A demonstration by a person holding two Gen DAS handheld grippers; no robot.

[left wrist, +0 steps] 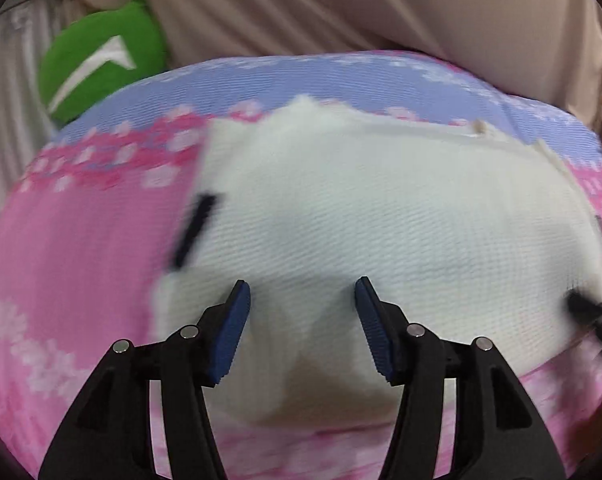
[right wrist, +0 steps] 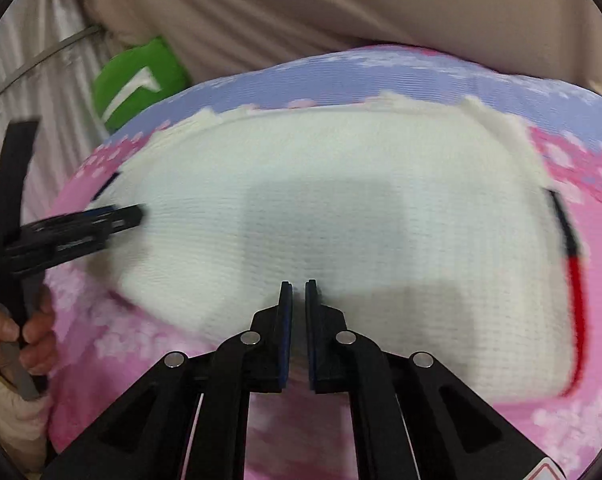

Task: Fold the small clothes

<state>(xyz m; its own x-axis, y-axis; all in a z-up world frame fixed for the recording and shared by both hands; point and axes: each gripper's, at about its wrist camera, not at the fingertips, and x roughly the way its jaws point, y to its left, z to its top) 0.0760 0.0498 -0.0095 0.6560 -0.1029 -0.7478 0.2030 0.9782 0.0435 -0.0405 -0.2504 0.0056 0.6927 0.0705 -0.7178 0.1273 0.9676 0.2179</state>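
A small white knitted garment [left wrist: 381, 208] lies spread flat on a pink and lilac flowered cloth [left wrist: 81, 240]. It has a black tab at its left edge and a red and black trim at its right edge [right wrist: 577, 292]. My left gripper [left wrist: 303, 300] is open, its blue pads over the garment's near left edge. My right gripper [right wrist: 298, 296] is nearly closed, its pads a narrow gap apart at the garment's [right wrist: 341, 208] near edge; no cloth shows between them. The left gripper also shows in the right wrist view [right wrist: 113, 216], over the garment's left side.
A green cushion [left wrist: 97, 60] with a white mark lies beyond the cloth's far left corner. Beige draped fabric [left wrist: 341, 4] rises behind the cloth. The person's hand [right wrist: 25, 332] holds the left gripper's handle at the left. Pink cloth [right wrist: 149, 360] surrounds the garment.
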